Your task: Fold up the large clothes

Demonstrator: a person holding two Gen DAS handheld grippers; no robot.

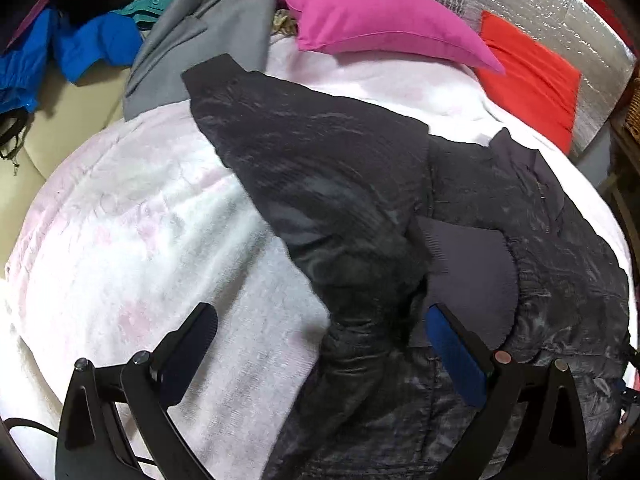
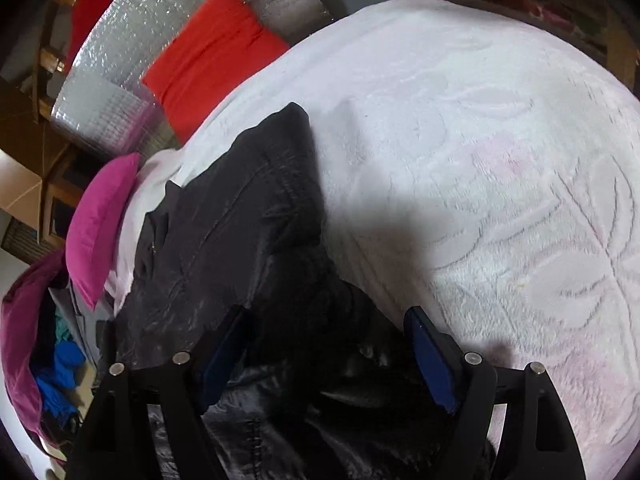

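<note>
A black shiny jacket (image 1: pixel 328 168) lies spread on a white and pink blanket (image 1: pixel 140 220). One sleeve runs to the upper left and ends in a ribbed cuff (image 1: pixel 212 74). A second ribbed cuff (image 1: pixel 472 280) lies folded onto the jacket's body. My left gripper (image 1: pixel 320 324) hangs open above the lower part of the jacket, its right pad (image 1: pixel 452 356) over the folded cuff's edge and its left pad over bare blanket. In the right wrist view the jacket (image 2: pixel 240 220) fills the lower left. My right gripper (image 2: pixel 326 340) is open over dark fabric, and its pads do not press on it.
A magenta pillow (image 1: pixel 380 20) and a red pillow (image 1: pixel 528 76) lie at the bed's head against silver foil (image 1: pixel 540 4). A grey garment (image 1: pixel 208 40) and blue clothes (image 1: pixel 92 44) are heaped at the far left on a beige seat (image 1: pixel 80 108). Bare blanket (image 2: pixel 500 180) spreads to the right.
</note>
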